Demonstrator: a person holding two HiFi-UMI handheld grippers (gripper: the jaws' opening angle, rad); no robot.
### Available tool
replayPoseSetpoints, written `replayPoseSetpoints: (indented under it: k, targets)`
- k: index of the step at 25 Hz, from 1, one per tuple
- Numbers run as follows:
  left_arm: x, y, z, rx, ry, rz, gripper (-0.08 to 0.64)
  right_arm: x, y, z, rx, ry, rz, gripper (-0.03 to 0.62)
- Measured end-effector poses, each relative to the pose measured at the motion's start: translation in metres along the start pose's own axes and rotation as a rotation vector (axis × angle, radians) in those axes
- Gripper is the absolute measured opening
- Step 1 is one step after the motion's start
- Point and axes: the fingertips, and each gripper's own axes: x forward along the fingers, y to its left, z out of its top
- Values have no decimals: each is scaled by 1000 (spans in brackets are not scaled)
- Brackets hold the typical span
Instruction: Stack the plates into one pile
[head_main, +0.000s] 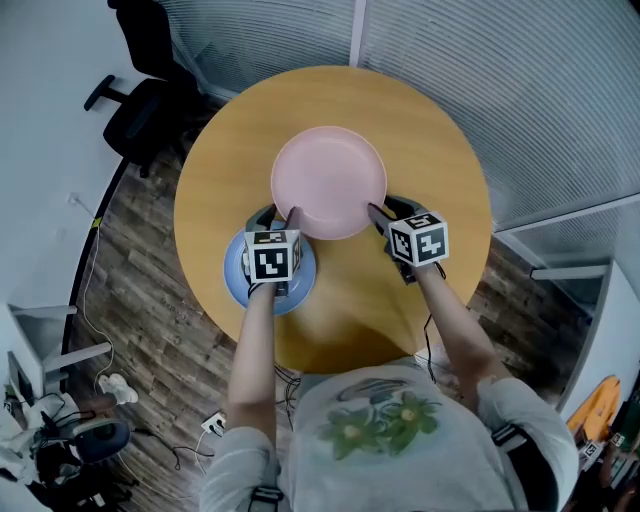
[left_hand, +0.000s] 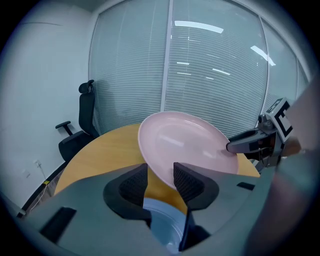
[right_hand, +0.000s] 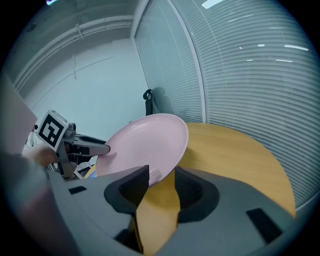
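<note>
Above the round wooden worktop (head_main: 440, 170), the pink plate (head_main: 328, 180) is held raised, its rim clamped by the left hand-held gripper (head_main: 285, 216) on one side and the right hand-held gripper (head_main: 383, 212) on the other. The blue plate (head_main: 234, 275) lies on the worktop's near-left part, beneath the left hand-held gripper.

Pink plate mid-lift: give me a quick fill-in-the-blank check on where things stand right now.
1. The left gripper and the right gripper each clamp the round pink plate by its ___.
2. The round blue plate lies flat on the round wooden table, directly below the ___ gripper.
3. In all, the scene holds ___ plates.

Missing words: rim; left; two.
</note>
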Motion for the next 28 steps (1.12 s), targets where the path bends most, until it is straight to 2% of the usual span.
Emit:
replayPoseSetpoints:
  k: [6,15,28]
  targets:
    - [-40,-25,-25,-23,-5,15,176,-34,17,-27,-5,12,18,175]
    - [-96,-45,-90,-102,22,54,176,-71,56,-74,-56,33,65,173]
    - [-140,-65,-163,-176,74,105,176,-92,89,-134,-104,97,144,175]
